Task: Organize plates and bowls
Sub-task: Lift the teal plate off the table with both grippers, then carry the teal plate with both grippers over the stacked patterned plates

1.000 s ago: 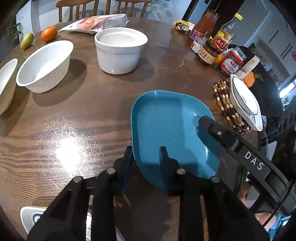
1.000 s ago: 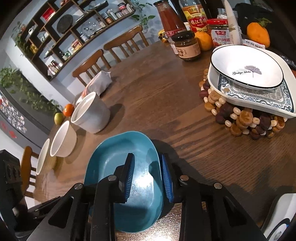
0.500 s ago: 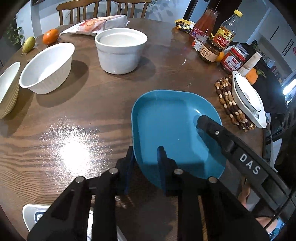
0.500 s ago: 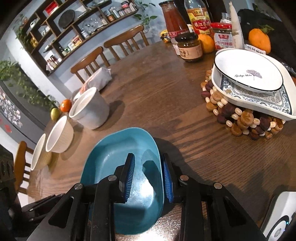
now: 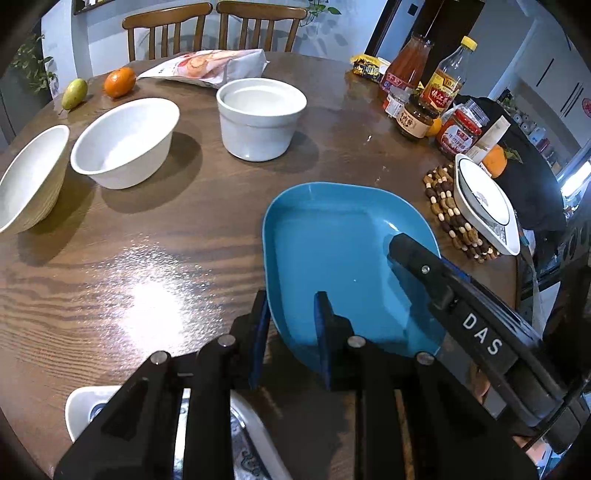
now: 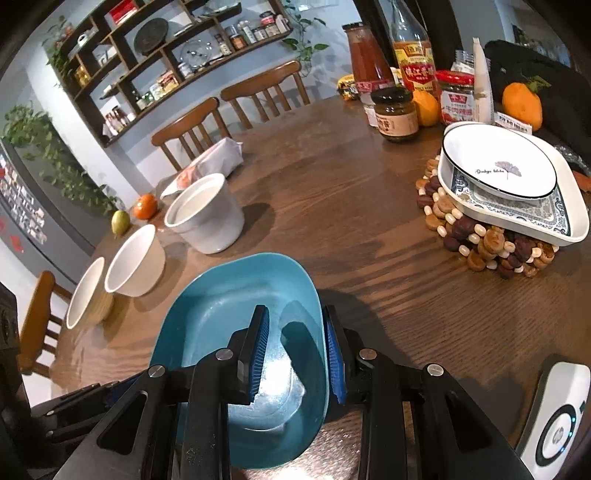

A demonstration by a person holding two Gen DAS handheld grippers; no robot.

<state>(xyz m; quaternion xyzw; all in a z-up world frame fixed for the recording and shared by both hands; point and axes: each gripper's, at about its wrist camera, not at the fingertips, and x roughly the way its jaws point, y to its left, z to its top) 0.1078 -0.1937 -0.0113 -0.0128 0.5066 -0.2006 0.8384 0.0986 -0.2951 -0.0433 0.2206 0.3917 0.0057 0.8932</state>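
Note:
A blue square plate (image 5: 343,254) is held above the wooden table (image 5: 184,229). My left gripper (image 5: 290,332) is shut on its near-left rim. My right gripper (image 6: 297,350) is shut on its right rim, and its finger shows in the left wrist view (image 5: 417,258). The plate also shows in the right wrist view (image 6: 221,314). A white round plate (image 6: 498,166) is stacked on a patterned square plate (image 6: 554,221) on a beaded trivet (image 6: 480,251) at right. Two white bowls (image 5: 125,140) (image 5: 29,177) and a white pot (image 5: 262,114) stand at the far left.
Sauce bottles and jars (image 5: 421,96) and oranges (image 6: 521,103) crowd the far right edge. A snack bag (image 5: 207,66), an orange (image 5: 118,81) and a pear (image 5: 74,92) lie at the back. Another patterned plate (image 5: 85,410) sits under my left gripper. Chairs (image 5: 214,26) stand behind.
The blue plate has risen a little off the table in both grippers, and both views have pulled back slightly. The other dishes have not moved.

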